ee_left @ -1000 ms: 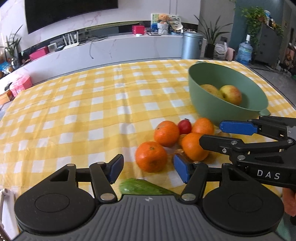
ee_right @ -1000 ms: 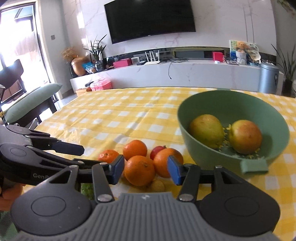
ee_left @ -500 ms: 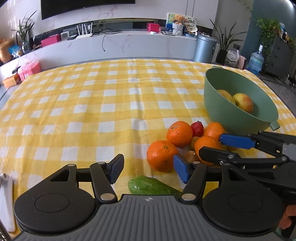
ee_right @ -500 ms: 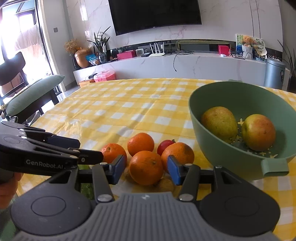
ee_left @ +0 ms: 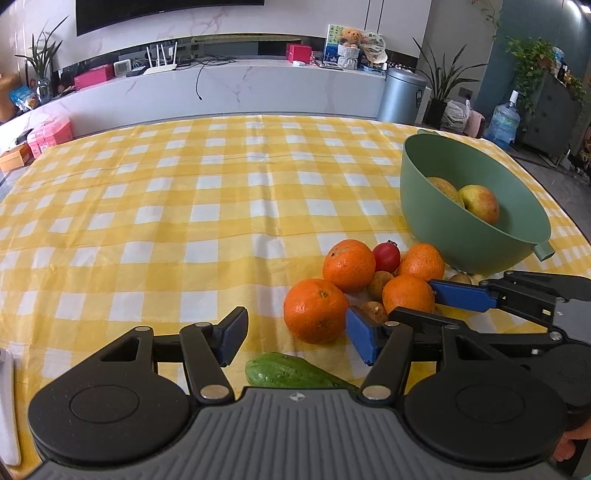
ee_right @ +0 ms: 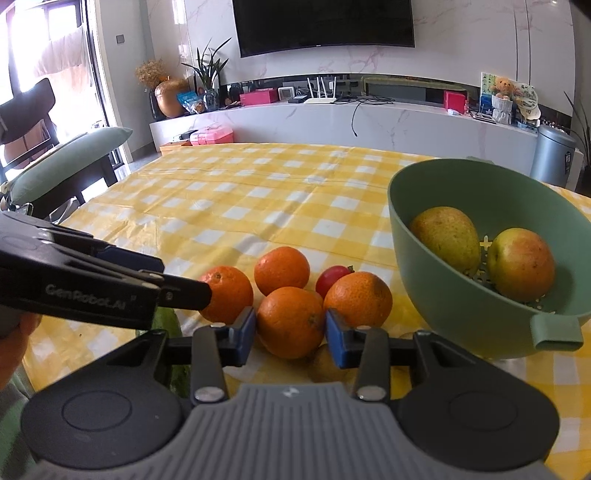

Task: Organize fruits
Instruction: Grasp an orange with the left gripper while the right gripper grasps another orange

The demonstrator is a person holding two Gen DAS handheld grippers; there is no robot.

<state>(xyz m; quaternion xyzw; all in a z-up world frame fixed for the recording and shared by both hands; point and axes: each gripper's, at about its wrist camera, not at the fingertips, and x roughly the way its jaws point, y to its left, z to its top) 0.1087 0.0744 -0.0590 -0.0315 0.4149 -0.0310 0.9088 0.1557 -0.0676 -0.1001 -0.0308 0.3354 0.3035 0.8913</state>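
Tablecloth (ee_left: 207, 206) in yellow and white check covers the whole round table in front of you, creased in faint lines. Behind it runs a long white marble counter (ee_right: 369, 118) under a dark wall screen (ee_right: 325, 22), with a router, pink boxes and potted plants along it, and a grey bin (ee_left: 400, 96) at its end. A chair with a green cushion (ee_right: 70, 155) stands at the table's left edge.

Your right gripper (ee_right: 290, 332) is closing its jaws around the nearest orange (ee_right: 290, 321), the blue pads just at its sides. Your left gripper (ee_left: 295, 332) stands wide open over the cloth, gripping nothing, with a green cucumber (ee_left: 291, 373) below it. Three more oranges and a small red fruit (ee_right: 330, 277) cluster beside the green bowl (ee_right: 443, 314), which holds a pear (ee_right: 445, 236) and an apple (ee_right: 521, 262).
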